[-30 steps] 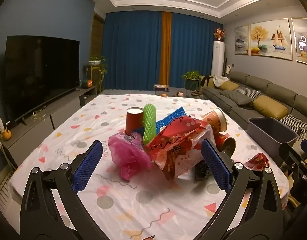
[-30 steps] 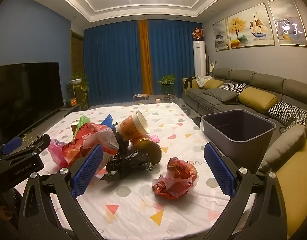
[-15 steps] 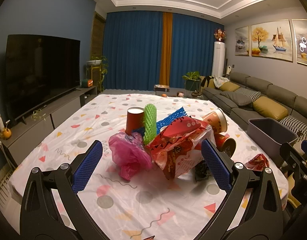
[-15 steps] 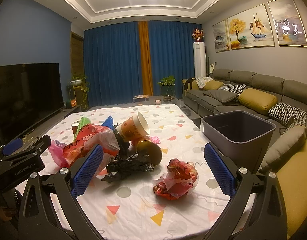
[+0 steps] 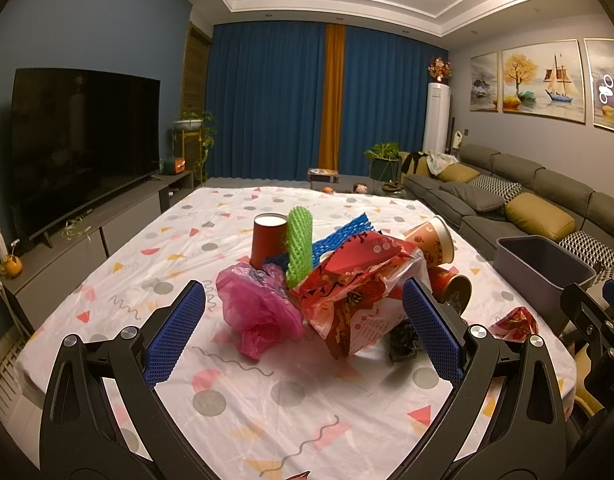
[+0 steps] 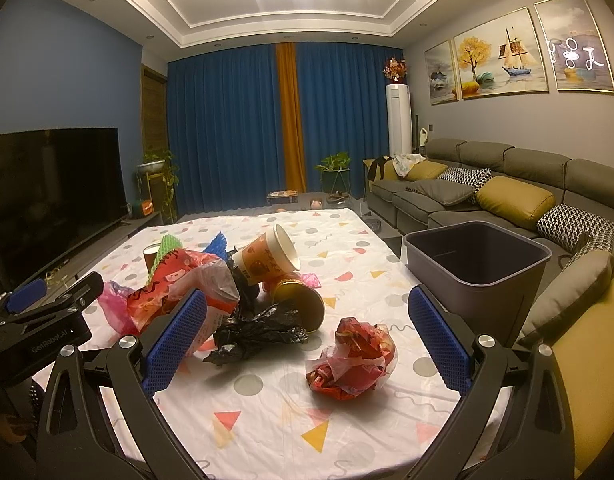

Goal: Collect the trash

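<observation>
A heap of trash lies mid-table: a pink plastic bag (image 5: 259, 312), a big red printed bag (image 5: 355, 300), a green foam net (image 5: 299, 244), a blue foam net (image 5: 343, 236), a dark red cup (image 5: 269, 240) and paper cups (image 5: 433, 240). My left gripper (image 5: 303, 334) hovers open just short of the heap, its fingers either side of the bags. My right gripper (image 6: 307, 340) is open too. A crumpled red wrapper (image 6: 353, 356) and a black bag (image 6: 259, 330) lie between its fingers. A gold-rimmed can (image 6: 301, 302) and an orange cup (image 6: 269, 258) lie beyond. The grey bin (image 6: 477, 264) stands beside the table's right edge.
The table wears a white patterned cloth (image 5: 235, 392). A grey sofa (image 6: 507, 188) with cushions runs along the right, a TV (image 5: 79, 148) on a low cabinet along the left. The left gripper's body (image 6: 39, 320) shows at the right wrist view's left edge.
Both views have crept slightly closer to the trash and tilted a little. No piece of trash has moved and both grippers stay open.
</observation>
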Tool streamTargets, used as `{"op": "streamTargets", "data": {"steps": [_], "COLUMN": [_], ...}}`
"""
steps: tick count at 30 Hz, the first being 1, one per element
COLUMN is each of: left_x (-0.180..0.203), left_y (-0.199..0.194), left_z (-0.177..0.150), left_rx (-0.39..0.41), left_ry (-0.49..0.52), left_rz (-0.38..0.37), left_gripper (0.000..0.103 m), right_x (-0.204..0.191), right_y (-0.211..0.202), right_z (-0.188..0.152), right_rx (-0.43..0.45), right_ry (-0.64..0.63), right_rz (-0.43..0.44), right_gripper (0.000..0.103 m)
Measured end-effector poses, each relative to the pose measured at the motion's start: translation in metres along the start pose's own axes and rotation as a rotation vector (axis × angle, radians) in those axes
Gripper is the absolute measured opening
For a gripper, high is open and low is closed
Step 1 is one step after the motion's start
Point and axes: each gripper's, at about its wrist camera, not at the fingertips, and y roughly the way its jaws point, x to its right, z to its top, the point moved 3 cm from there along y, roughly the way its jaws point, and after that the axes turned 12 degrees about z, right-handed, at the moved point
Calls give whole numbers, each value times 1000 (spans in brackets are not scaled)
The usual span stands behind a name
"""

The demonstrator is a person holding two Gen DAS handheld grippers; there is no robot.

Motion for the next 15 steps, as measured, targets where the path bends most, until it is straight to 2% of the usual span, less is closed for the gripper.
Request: {"op": "streamTargets", "data": {"steps": [15], "left_x": [1], "left_y": [1], "left_z": [0], "left_rx": [-2], "left_ry": [-1], "left_rz": [-2], "left_gripper": [97], "right_x": [0], "right_y": [-3], "right_z": [5], "right_rx": [4], "right_ry": [-1], "right_rz": [1], "right_gripper": [98]}}
